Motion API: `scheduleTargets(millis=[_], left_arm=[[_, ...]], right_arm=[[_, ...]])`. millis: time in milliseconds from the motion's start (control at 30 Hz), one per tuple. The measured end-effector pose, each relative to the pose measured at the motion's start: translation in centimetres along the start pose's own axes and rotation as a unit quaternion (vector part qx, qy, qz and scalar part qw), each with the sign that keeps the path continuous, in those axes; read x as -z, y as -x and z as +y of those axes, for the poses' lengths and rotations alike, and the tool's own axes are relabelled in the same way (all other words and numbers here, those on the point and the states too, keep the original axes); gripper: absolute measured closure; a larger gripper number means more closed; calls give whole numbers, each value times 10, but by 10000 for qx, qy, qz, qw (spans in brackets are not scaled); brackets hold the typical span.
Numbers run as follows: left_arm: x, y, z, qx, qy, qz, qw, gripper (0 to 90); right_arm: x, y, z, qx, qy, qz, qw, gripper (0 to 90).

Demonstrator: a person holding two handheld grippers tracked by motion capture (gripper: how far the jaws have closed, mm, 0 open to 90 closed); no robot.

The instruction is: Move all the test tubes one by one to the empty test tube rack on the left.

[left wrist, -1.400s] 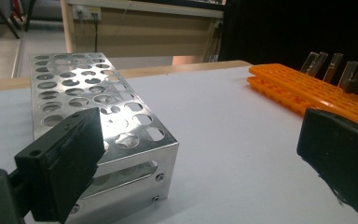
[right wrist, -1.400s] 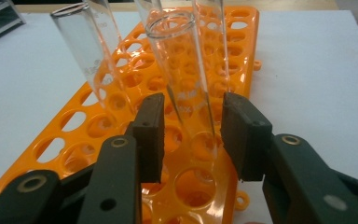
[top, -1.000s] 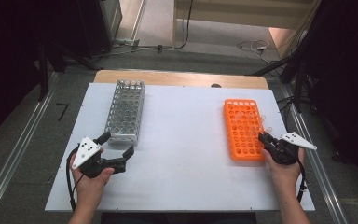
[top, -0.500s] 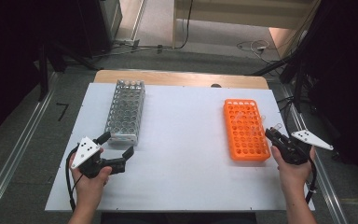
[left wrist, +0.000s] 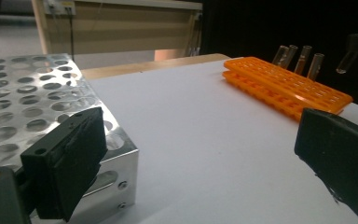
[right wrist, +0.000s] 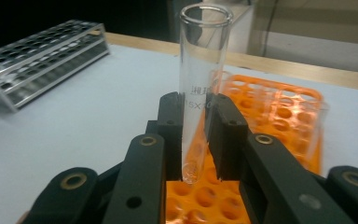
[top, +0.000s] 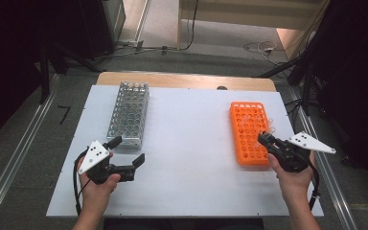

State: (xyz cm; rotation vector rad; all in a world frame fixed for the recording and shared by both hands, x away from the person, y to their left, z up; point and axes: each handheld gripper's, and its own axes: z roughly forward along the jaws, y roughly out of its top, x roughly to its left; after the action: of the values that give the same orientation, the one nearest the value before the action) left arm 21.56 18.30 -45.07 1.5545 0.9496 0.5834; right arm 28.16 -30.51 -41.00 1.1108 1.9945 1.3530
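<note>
My right gripper (right wrist: pixel 197 135) is shut on a clear glass test tube (right wrist: pixel 200 70), held upright just above the near end of the orange rack (right wrist: pixel 270 107). From above, that gripper (top: pixel 268 141) hovers at the orange rack's (top: pixel 249 132) near right corner. A few more glass tubes (left wrist: pixel 303 58) stand in the orange rack (left wrist: pixel 284 86). My left gripper (top: pixel 132 155) is open with nothing between its jaws, next to the near end of the metal rack (top: pixel 128 112), whose holes (left wrist: pixel 28 102) show no tubes.
The white tabletop (top: pixel 191 143) stretches between the two racks. A wooden strip (top: pixel 187 80) runs along its far edge. Cables (top: pixel 261 48) lie on the floor beyond, and metal rails (top: pixel 14 163) flank the table.
My right gripper drew back to the right of the orange rack, then came back toward its near right corner with the tube. The left gripper stayed put.
</note>
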Motion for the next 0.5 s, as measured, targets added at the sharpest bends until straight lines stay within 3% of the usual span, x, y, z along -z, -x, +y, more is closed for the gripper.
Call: scheduleTargets(millis=[267, 500], left_arm=[[-10, 17, 4, -75, -184, -183, 9996, 1], [-18, 35, 8, -109, -313, -47, 9994, 80]], right_arm=[[-15, -40, 1, 274, -165, 582, 9978, 740], [-26, -67, -1, 503, -282, 966, 9936, 740]])
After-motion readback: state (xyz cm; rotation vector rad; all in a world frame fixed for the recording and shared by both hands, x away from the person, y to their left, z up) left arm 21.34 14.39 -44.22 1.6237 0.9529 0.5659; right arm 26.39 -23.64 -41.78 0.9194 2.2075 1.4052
